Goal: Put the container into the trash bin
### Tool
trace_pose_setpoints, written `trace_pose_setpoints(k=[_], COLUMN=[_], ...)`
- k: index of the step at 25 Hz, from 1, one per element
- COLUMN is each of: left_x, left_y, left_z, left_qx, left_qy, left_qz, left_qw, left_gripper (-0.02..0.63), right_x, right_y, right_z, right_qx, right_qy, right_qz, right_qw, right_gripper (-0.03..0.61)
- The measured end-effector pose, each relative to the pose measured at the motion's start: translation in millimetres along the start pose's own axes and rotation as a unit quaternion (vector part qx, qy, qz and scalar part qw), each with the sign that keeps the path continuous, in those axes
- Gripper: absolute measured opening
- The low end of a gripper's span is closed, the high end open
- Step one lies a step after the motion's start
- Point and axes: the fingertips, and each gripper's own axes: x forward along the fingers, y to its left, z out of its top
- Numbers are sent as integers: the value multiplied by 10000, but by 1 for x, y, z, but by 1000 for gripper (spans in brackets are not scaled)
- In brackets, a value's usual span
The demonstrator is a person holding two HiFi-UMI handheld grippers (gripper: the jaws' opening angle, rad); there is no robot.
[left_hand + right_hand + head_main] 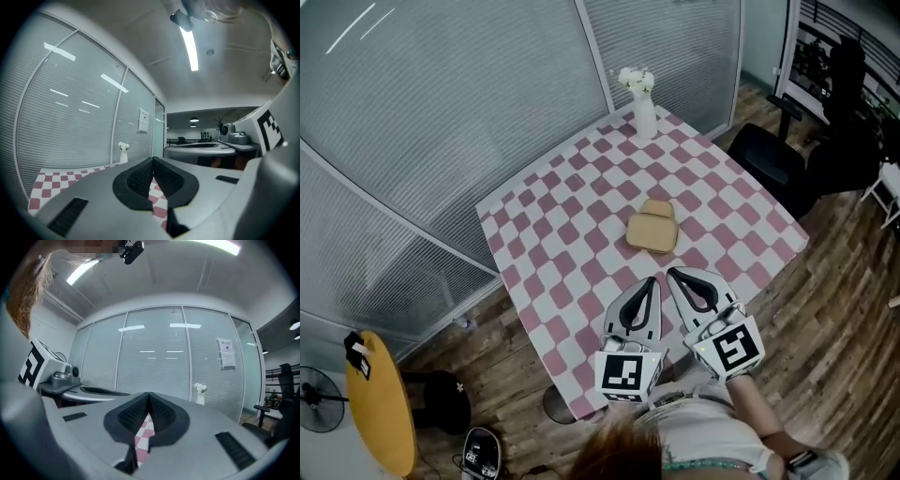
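A tan container (652,229) with a closed lid lies near the middle of the table (565,195), which has a pink and white checked cloth. My left gripper (652,280) and right gripper (671,272) hover side by side over the table's near edge, both pointing at the container and a short way from it. Each is shut with nothing between its jaws. In the left gripper view my left gripper (152,159) shows its pads meeting. The right gripper view shows my right gripper (149,393) the same way. The container is hidden in both gripper views.
A white vase with flowers (644,105) stands at the table's far corner. Glass walls with blinds (441,103) run behind and to the left. A black office chair (773,161) is at the right, a yellow round table (380,405) and a fan (314,398) at the lower left.
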Motion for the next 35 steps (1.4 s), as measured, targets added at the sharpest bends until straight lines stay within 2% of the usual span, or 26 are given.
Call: trace_pose_setpoints(k=[10,19,23,35], left_x=[70,98,104,112], left_y=[14,28,32,44], left_z=[-8,-25,-31,-42], left_qx=[-26,-36,-60,-214], left_qy=[201,458,595,826], left_qz=[673,942,1059,1400], left_qw=[9975,9945,9926,9865], left_gripper=[12,12,12,12], right_x=[40,76,89,126], right_y=[-58,-81,-85,-126], right_z=[-18,-46,-68,-155], right_qx=[220,335,424,117], right_qy=[85,234,576,1414], right_qz=[665,973,1161,1173], right_qw=[9975,9944,9907,9829], right_gripper=[-8,-8,-8,-8])
